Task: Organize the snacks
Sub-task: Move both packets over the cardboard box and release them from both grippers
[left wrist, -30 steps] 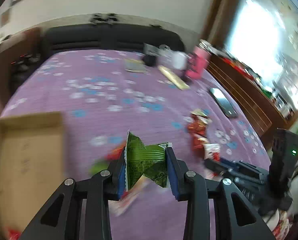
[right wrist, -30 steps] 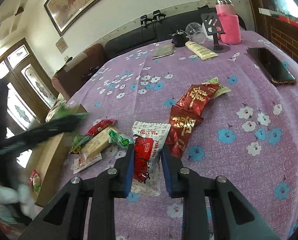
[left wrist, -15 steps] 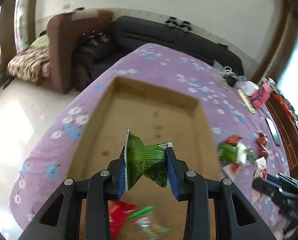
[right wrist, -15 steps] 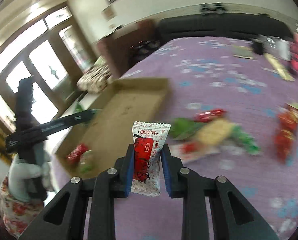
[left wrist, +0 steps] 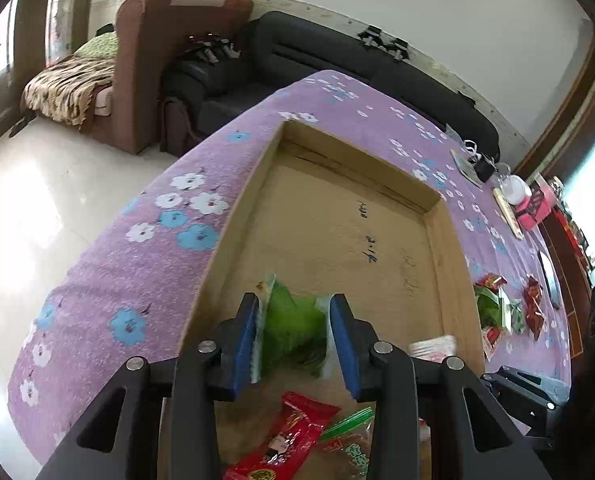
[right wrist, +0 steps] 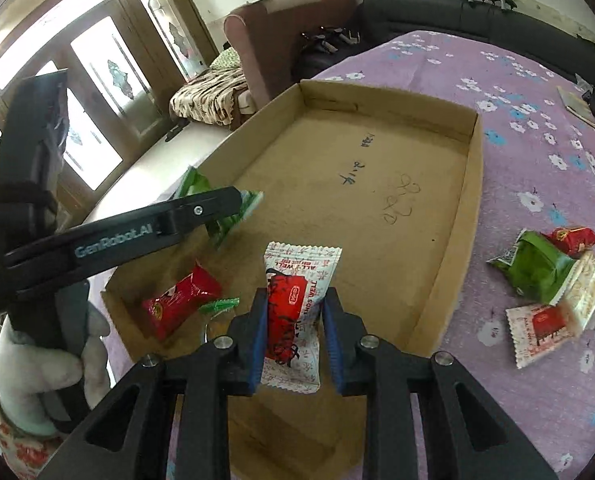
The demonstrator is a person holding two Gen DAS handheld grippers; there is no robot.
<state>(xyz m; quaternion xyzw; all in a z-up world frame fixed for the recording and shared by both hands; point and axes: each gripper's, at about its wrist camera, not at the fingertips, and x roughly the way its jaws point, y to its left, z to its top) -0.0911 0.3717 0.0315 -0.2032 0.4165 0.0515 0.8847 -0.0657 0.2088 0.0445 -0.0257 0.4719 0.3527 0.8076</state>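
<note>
A shallow cardboard box (left wrist: 337,236) (right wrist: 471,184) lies on the purple flowered tablecloth. My left gripper (left wrist: 293,334) hangs over the box's near end; its jaws stand a little wider than a blurred green snack packet (left wrist: 293,332) between them. It also shows in the right wrist view (right wrist: 237,204) with the green packet (right wrist: 225,216). My right gripper (right wrist: 293,320) is shut on a white-and-red snack packet (right wrist: 297,300) over the box. A red packet (left wrist: 285,440) (right wrist: 179,302) and a green-edged one (left wrist: 349,444) lie inside the box.
Several loose snack packets (right wrist: 545,272) (left wrist: 501,312) lie on the cloth right of the box. A phone (left wrist: 549,276), a pink bottle (left wrist: 533,208) and small items stand at the table's far end. A brown armchair (left wrist: 157,60) and black sofa (left wrist: 337,60) are behind.
Both grippers have swung from the snack pile to over the cardboard box. The left jaws have widened and the green packet now looks blurred between them. The right gripper still holds its packet.
</note>
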